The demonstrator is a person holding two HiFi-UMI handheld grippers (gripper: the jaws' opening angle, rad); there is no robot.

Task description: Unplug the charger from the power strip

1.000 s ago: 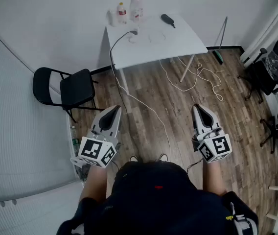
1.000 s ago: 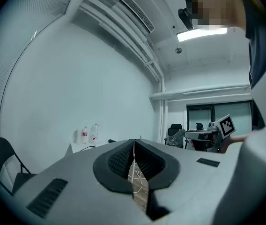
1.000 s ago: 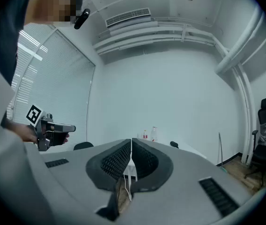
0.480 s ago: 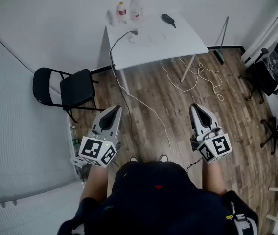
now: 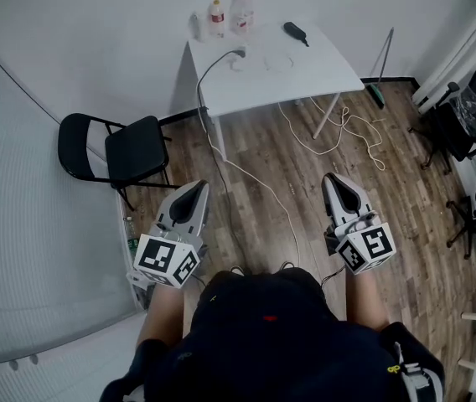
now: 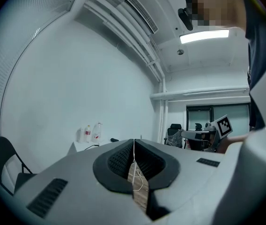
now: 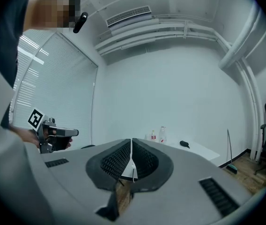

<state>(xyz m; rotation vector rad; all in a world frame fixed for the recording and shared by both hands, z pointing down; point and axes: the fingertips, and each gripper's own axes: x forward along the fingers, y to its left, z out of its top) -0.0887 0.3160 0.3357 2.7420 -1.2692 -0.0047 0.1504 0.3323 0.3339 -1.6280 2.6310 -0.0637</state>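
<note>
The white table (image 5: 305, 74) stands far ahead across the wood floor. Near its left part lies a small white power strip (image 5: 238, 59) with a dark cable (image 5: 204, 78) running from it over the table edge to the floor; the plug itself is too small to make out. My left gripper (image 5: 196, 188) and right gripper (image 5: 333, 179) are held level at waist height, well short of the table. Both are shut with nothing between the jaws. In the left gripper view the closed jaws (image 6: 133, 142) point toward the table (image 6: 79, 147); the right gripper (image 7: 131, 141) does the same.
Two bottles (image 5: 230, 12) stand at the table's back edge and a black object (image 5: 297, 33) lies at its right. A black folding chair (image 5: 125, 151) stands left of the path. A white cable (image 5: 338, 132) loops on the floor under the table. Office chairs (image 5: 464, 124) crowd the right wall.
The person and both grippers have moved a little forward toward the table. Both pairs of jaws stay shut.
</note>
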